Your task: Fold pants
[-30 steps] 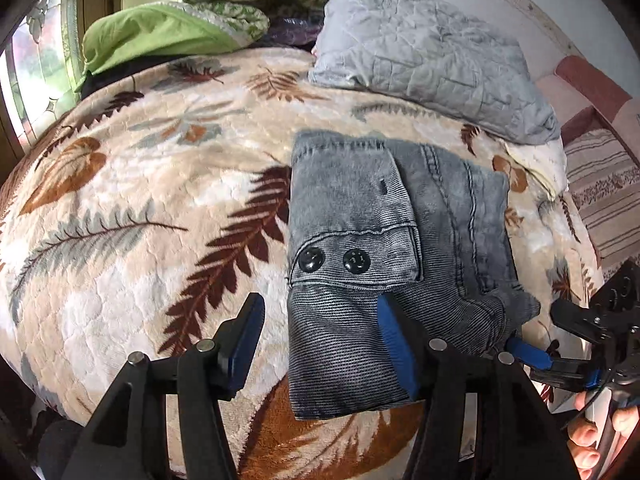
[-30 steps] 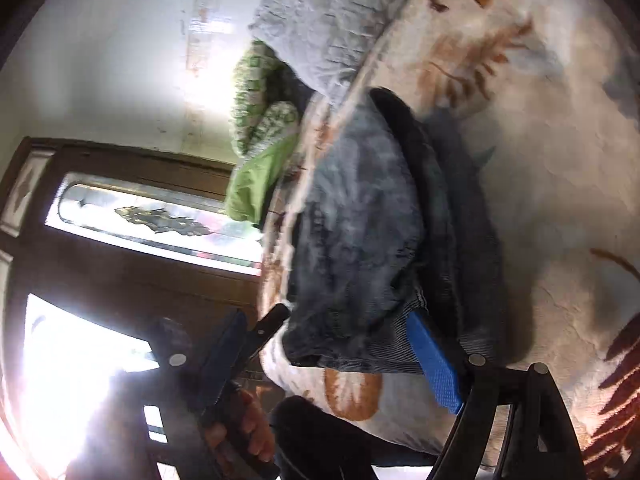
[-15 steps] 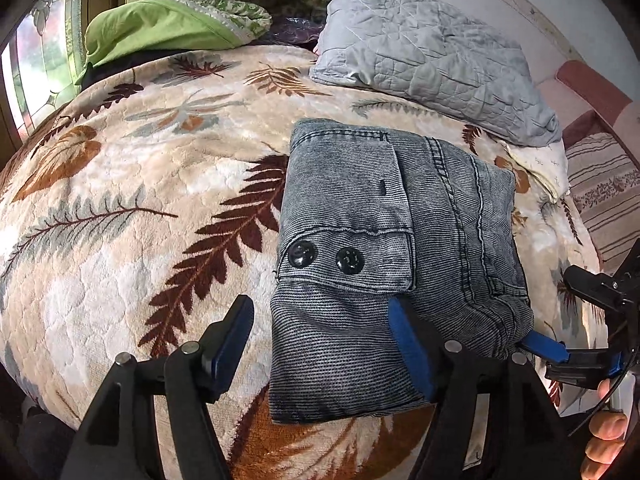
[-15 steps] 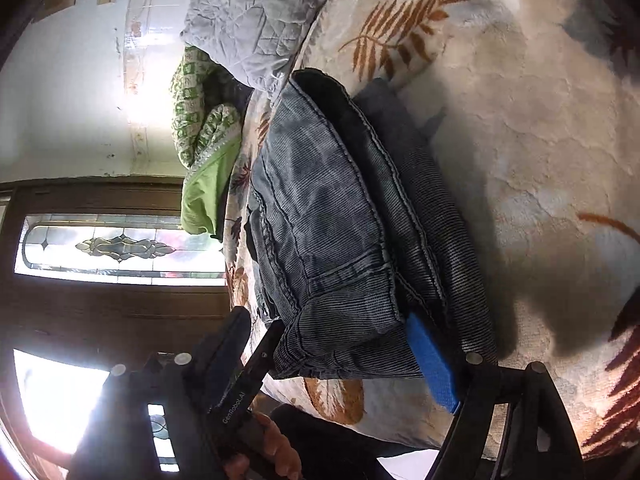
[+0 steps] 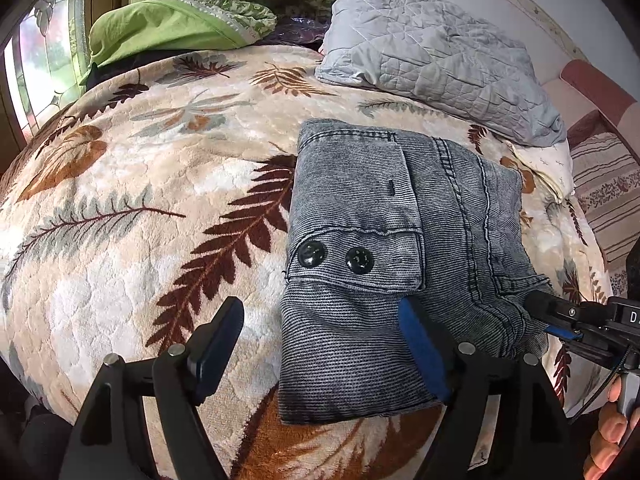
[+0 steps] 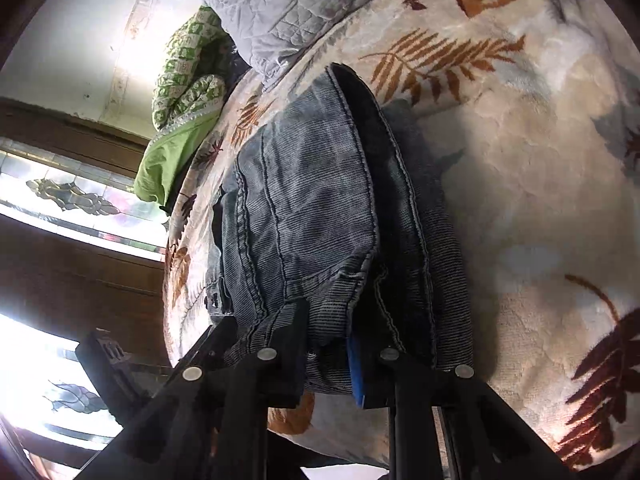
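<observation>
With the grey-washed corduroy pants folded compactly on the leaf-patterned bed blanket, the right tongs are closing on their near corner while the left tongs are opening over the near edge without gripping it, so tidying seems next.

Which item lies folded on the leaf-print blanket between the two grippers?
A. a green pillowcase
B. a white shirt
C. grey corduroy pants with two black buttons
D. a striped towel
C: the grey pants lie folded on the blanket, two black buttons showing on a flap.
</observation>
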`<state>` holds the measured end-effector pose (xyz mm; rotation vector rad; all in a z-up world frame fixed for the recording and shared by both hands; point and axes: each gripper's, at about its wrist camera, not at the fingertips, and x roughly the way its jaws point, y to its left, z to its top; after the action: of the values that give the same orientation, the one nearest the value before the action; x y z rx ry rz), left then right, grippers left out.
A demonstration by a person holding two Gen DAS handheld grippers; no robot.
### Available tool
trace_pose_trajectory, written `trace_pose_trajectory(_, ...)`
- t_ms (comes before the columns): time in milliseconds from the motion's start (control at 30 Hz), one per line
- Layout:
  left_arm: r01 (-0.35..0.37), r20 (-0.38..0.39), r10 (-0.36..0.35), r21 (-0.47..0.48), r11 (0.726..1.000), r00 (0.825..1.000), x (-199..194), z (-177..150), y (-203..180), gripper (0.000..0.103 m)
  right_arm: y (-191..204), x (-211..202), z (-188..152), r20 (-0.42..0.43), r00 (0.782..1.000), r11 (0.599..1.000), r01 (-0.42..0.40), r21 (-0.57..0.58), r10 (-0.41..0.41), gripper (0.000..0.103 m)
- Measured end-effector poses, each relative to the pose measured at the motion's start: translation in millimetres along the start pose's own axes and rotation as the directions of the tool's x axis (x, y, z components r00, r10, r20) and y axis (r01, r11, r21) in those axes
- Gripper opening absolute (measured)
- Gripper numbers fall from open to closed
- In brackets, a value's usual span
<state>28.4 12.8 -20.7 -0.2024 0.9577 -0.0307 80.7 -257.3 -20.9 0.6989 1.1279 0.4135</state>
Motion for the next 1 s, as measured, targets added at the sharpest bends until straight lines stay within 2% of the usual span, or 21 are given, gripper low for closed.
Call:
trace_pose_trajectory(67,0.017,0.028,-0.016,-0.015,1.0,0.999,-14.1,4.4,0.8,0.08,15.5,-13.7,-2.1,0.051,0.998,0.996,0.041,-0.073,-0.038,0.018)
trace_pose_trajectory(133,0.024,0.09,-0.022,-0.017,1.0,0.996,-31.6,8.7,-0.7,0.08,29.4,-28.6,-5.2,0.101,0.993,0.988,0.074,-0.137,-0.061,0.018)
trace_pose_trajectory(200,0.016,0.129,-0.016,0.003,1.0,0.991,-40.3,10.7,-5.1,0.08,35.3,-36.6,-8.1,0.127,0.989,0.982,0.095,-0.162,-0.074,0.018)
trace_pose_trajectory(233,0.003,0.118,-0.005,0.019,1.0,0.993,-36.7,10.0,-8.1,0.08,33.4,-36.4,-10.5,0.128,0.988,0.981,0.106,-0.165,-0.085,0.018)
trace_pose_trajectory(300,-0.04,0.027,0.038,0.066,0.997,0.999,-11.4,3.7,-14.1,0.08,19.8,-25.6,-17.5,0.11,0.986,0.978,0.139,-0.157,-0.123,0.018)
trace_pose_trajectory(333,-0.061,-0.032,0.065,0.088,0.994,0.997,5.9,-2.2,-15.5,0.08,9.7,-12.8,-19.7,0.084,0.987,0.98,0.15,-0.133,-0.14,0.018)
trace_pose_trajectory(367,-0.071,-0.04,0.075,0.089,0.994,0.996,14.7,-8.9,-13.9,0.082,-3.7,-0.3,-22.5,0.036,0.988,0.983,0.15,-0.11,-0.147,0.019)
trace_pose_trajectory(400,-0.065,-0.008,0.066,0.073,0.995,0.998,12.5,-10.4,-11.2,0.083,-13.2,5.4,-24.8,0.011,0.991,0.986,0.132,-0.098,-0.132,0.021)
trace_pose_trajectory(467,-0.066,-0.017,0.067,0.072,0.995,0.998,12.3,-8.3,-10.2,0.085,-17.0,-2.5,-22.7,0.031,0.996,0.993,0.085,-0.078,-0.083,0.024)
trace_pose_trajectory(567,-0.077,-0.01,0.079,0.09,0.993,0.997,12.0,-7.8,-13.0,0.085,-18.2,-14.1,-17.2,0.016,0.997,0.995,0.075,-0.066,-0.074,0.027)
trace_pose_trajectory(633,-0.082,0.001,0.082,0.092,0.992,0.997,11.6,-9.7,-13.7,0.085,-12.2,-28.0,-13.6,0.05,0.996,0.993,0.083,-0.079,-0.079,0.028)
trace_pose_trajectory(700,-0.086,0.006,0.085,0.093,0.992,0.996,10.8,-10.1,-14.5,0.085,-2.9,-41.4,-5.4,0.092,0.993,0.993,0.084,-0.088,-0.076,0.034)
trace_pose_trajectory(733,-0.088,0.006,0.088,0.095,0.992,0.996,10.7,-10.0,-15.0,0.085,4.4,-46.3,0.2,0.107,0.992,0.992,0.078,-0.098,-0.067,0.045)
trace_pose_trajectory(767,-0.091,0.007,0.09,0.1,0.991,0.996,10.5,-9.8,-15.3,0.085,12.0,-48.5,7.1,0.114,0.992,0.991,0.066,-0.115,-0.052,0.06)
trace_pose_trajectory(800,-0.092,0.007,0.091,0.104,0.99,0.996,10.4,-9.7,-15.5,0.085,21.3,-48.2,14.7,0.11,0.993,0.989,0.051,-0.136,-0.036,0.065)
trace_pose_trajectory(867,-0.092,0.006,0.092,0.105,0.99,0.996,10.6,-9.7,-15.5,0.085,42.2,-42.6,29.9,0.088,0.996,0.983,-0.001,-0.184,0.017,0.065)
trace_pose_trajectory(900,-0.093,0.005,0.093,0.104,0.99,0.996,10.5,-9.6,-15.6,0.085,53.2,-33.8,38.9,0.06,0.996,0.978,-0.055,-0.201,0.069,0.065)
trace_pose_trajectory(967,-0.096,0.006,0.096,0.107,0.99,0.995,10.1,-9.8,-16.2,0.085,60.4,-13.1,59.4,-0.008,0.984,0.97,-0.176,-0.169,0.177,0.065)
trace_pose_trajectory(1000,-0.096,0.005,0.096,0.11,0.989,0.995,10.4,-9.5,-16.1,0.085,61.8,1.0,70.4,-0.048,0.978,0.967,-0.208,-0.149,0.203,0.065)
